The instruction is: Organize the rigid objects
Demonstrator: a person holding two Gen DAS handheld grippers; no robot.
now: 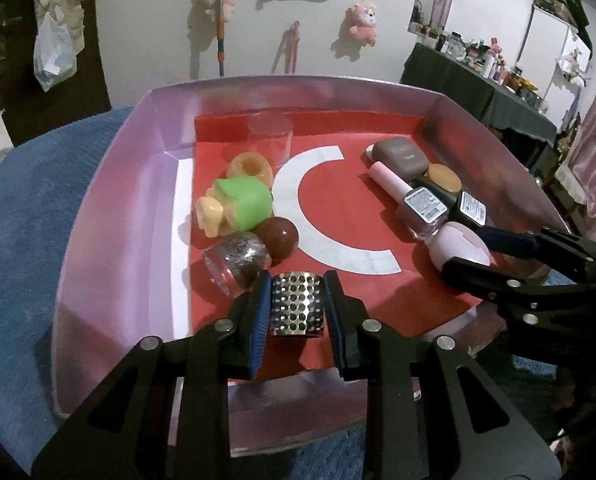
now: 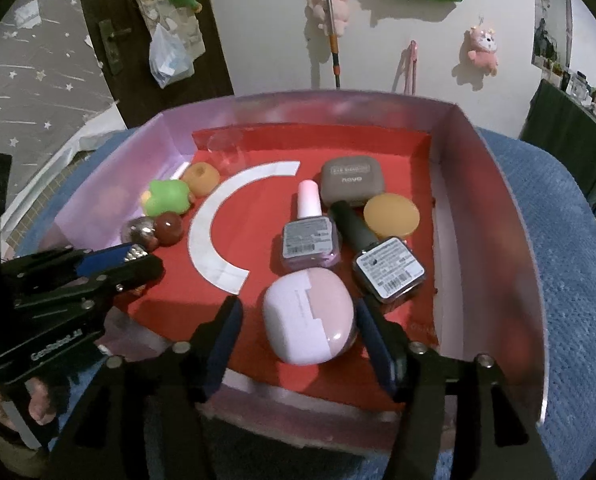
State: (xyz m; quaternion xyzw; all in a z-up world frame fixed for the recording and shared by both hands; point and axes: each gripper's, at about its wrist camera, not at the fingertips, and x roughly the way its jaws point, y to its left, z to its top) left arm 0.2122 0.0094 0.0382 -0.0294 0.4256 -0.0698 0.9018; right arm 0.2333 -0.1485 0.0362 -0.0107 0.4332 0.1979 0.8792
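The left gripper is clamped on a perforated metal cylinder, its 2 blue pads pressed against the cylinder's sides, low over the tray near its front edge on the left side. The right gripper has its jaws apart, straddling a pink-and-white case (neither pad clearly touching it) that lies on the red liner toward the tray's front right. Just beyond the case lie 2 nail polish bottles.
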